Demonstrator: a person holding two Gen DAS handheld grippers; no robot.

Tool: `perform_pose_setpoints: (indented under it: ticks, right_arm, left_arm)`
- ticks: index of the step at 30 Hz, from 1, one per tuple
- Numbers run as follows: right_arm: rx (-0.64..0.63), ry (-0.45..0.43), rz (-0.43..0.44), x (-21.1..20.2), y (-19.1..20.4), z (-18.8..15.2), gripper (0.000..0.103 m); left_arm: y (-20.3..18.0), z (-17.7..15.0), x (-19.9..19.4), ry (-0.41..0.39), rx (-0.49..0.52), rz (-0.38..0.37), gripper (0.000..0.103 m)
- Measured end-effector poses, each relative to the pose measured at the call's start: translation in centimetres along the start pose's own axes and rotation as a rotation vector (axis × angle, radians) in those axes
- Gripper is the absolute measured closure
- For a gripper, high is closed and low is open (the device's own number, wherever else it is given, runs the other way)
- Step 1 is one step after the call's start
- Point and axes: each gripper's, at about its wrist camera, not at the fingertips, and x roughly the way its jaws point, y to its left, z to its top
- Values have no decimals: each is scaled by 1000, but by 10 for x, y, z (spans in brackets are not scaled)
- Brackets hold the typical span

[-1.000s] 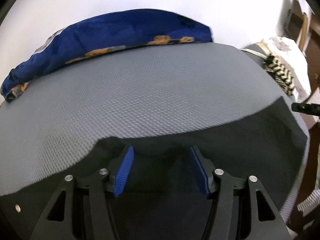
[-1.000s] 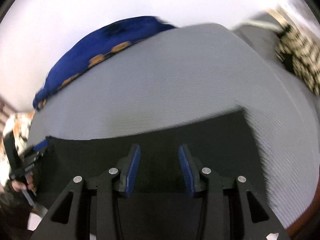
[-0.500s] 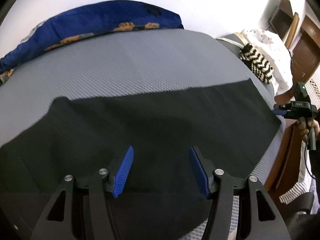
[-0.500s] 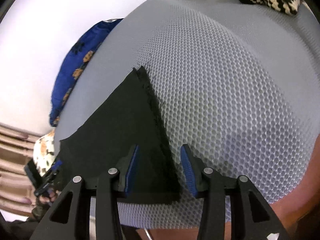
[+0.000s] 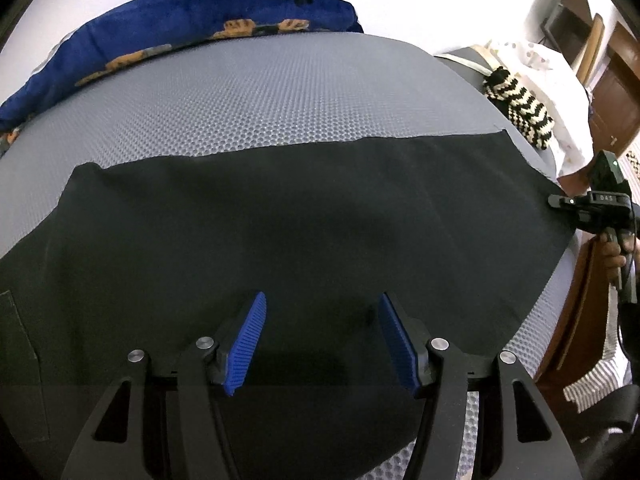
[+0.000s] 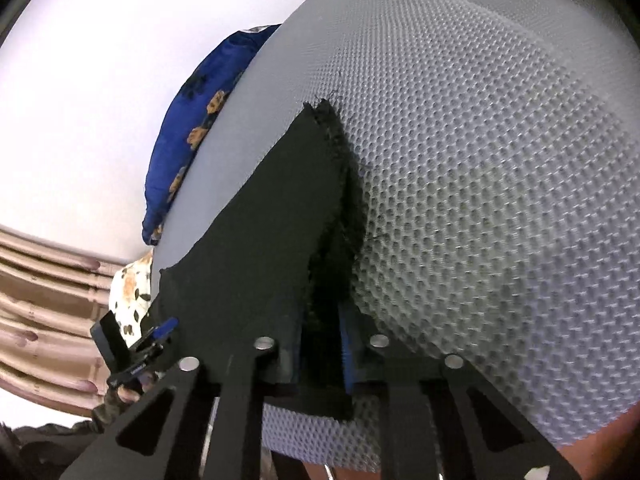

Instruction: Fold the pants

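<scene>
Black pants (image 5: 304, 216) lie flat across a grey mesh surface (image 5: 280, 96), stretched left to right. My left gripper (image 5: 322, 334) is open and empty, hovering over the near part of the pants. In the right wrist view the pants (image 6: 260, 248) end in a frayed hem. My right gripper (image 6: 320, 354) is shut on the hem end of the pants at the near edge of the surface (image 6: 500, 184). The right gripper also shows in the left wrist view (image 5: 596, 208) at the pants' right end.
A blue pillow with orange prints (image 5: 168, 24) lies along the far edge. A black-and-white zigzag cloth (image 5: 520, 108) sits at the far right. Wooden furniture (image 5: 616, 76) stands to the right. A curtain (image 6: 44, 288) hangs on the left.
My right gripper has closed on the hem end of the pants. My left gripper has pulled back from the pants and stays open above them.
</scene>
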Motion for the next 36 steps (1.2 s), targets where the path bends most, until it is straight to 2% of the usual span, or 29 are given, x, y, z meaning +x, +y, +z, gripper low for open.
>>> perform_pose_setpoints:
  ticks: [6, 14, 19, 27, 34, 36]
  right_arm:
    - [-7, -58, -15, 3, 41, 0, 93]
    - [-91, -53, 50, 27, 127, 11, 93]
    - [-191, 12, 81, 68, 193, 6, 93]
    - [-302, 159, 147, 158, 282, -18, 94]
    - [-397, 313, 128, 232, 332, -63, 94]
    - [-442, 339, 88, 248, 339, -79, 94]
  left_arm:
    - [13, 2, -11, -20, -73, -37, 43]
    - [50, -6, -51, -94, -139, 2, 43]
    - [80, -17, -78, -131, -182, 27, 43]
    - [125, -38, -113, -173, -263, 54, 43]
    - [152, -44, -137, -201, -311, 43, 43]
    - [157, -46, -141, -207, -324, 36, 43]
